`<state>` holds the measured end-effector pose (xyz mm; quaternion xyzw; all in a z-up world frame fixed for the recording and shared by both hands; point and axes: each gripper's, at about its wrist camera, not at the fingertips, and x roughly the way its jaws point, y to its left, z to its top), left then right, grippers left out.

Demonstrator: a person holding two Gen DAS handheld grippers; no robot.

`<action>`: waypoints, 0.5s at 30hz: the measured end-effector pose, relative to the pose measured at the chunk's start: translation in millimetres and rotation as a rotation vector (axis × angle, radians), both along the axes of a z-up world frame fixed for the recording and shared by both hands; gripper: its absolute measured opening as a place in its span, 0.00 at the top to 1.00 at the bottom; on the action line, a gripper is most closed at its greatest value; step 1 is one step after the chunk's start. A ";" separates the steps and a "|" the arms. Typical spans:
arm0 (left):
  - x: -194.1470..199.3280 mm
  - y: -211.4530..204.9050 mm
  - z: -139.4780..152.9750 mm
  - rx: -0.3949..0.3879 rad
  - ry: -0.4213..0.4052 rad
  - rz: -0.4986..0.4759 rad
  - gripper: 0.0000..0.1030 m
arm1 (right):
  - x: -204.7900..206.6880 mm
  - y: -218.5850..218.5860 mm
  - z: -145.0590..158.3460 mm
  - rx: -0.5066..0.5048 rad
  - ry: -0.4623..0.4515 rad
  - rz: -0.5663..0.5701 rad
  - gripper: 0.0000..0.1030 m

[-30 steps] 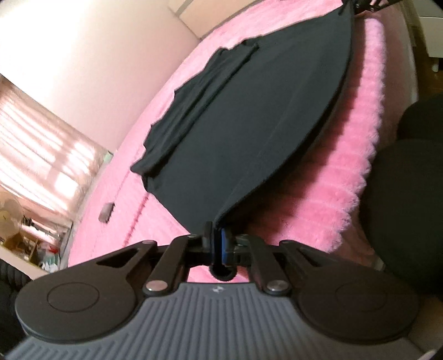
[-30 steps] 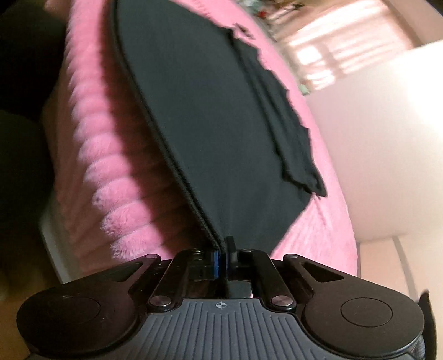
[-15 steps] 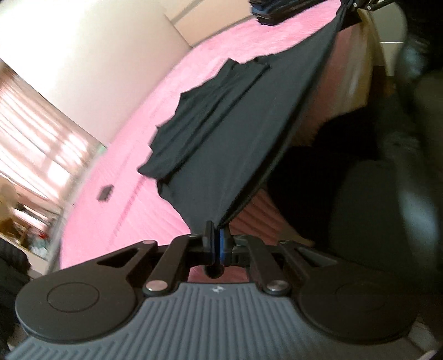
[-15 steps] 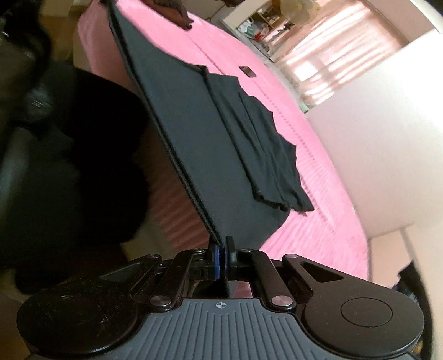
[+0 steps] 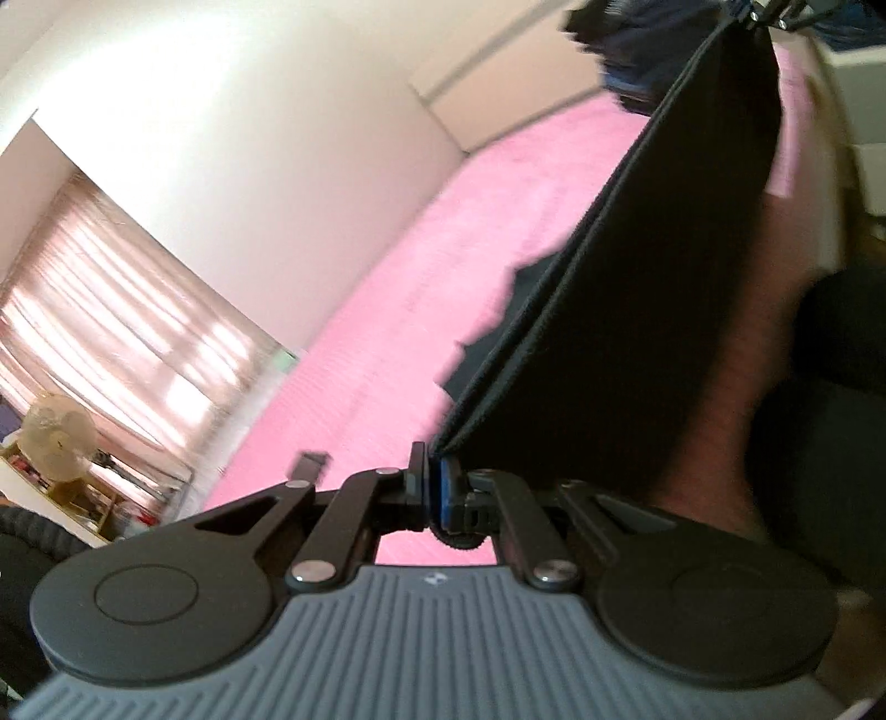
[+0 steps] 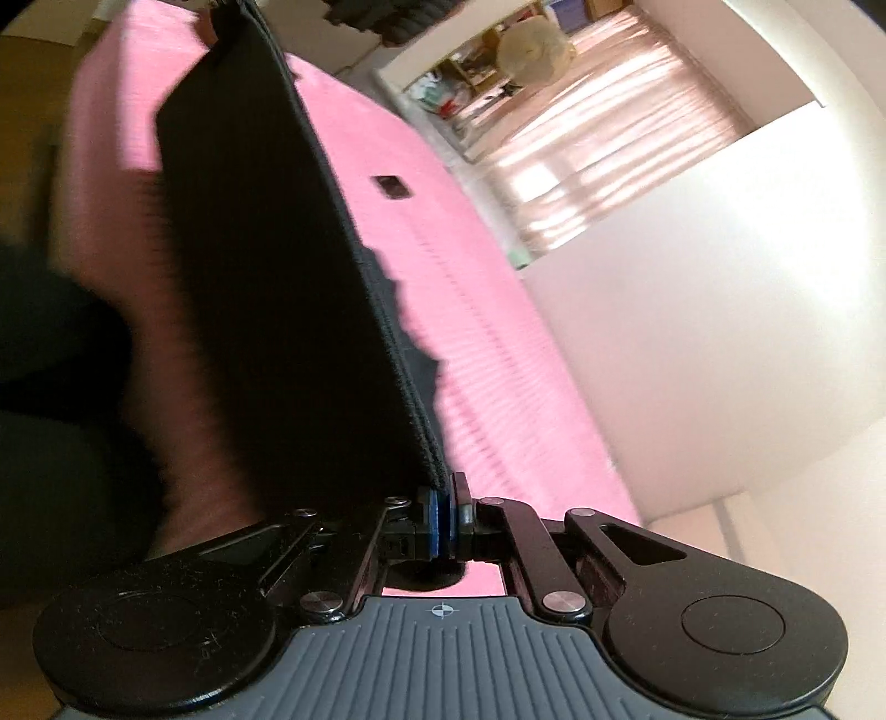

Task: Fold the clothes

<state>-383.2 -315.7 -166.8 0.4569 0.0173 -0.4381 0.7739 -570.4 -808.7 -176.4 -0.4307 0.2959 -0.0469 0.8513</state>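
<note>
A black garment [image 5: 653, 310] is stretched taut between my two grippers, lifted off the pink bed [image 5: 443, 288] and seen almost edge-on. My left gripper [image 5: 434, 482] is shut on one corner of its hem. The other corner runs up to the right gripper's tip [image 5: 764, 11] at the top right of the left wrist view. In the right wrist view the garment [image 6: 277, 288] rises from my right gripper [image 6: 443, 498], which is shut on its corner. A folded sleeve edge [image 6: 415, 343] hangs jagged on the bed side.
A small dark flat object [image 6: 392, 187] lies on the pink bedspread [image 6: 498, 360]. A white wall [image 5: 277, 166] runs along the bed's far side, and a curtained window [image 6: 609, 155] with a fan [image 6: 534, 47] and cluttered shelves stands beyond it. A dark shape [image 5: 830, 415] sits beside the bed.
Both grippers have lifted the garment's near edge up off the bed. The cloth went from lying flat to hanging nearly vertical, and both views tilted up towards the wall and window.
</note>
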 end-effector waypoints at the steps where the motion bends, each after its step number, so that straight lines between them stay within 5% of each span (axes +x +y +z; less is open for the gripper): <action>1: 22.4 -19.7 2.0 -0.003 -0.001 0.005 0.97 | 26.0 -15.3 1.8 -0.005 0.003 -0.001 0.99; 9: 195.0 -152.9 -62.8 0.080 0.143 0.067 0.97 | 230.8 -121.0 -54.6 0.065 0.146 -0.049 0.99; 15: 250.0 -187.8 -111.6 0.149 0.212 0.086 0.97 | 287.6 -155.0 -100.5 0.123 0.227 -0.080 0.99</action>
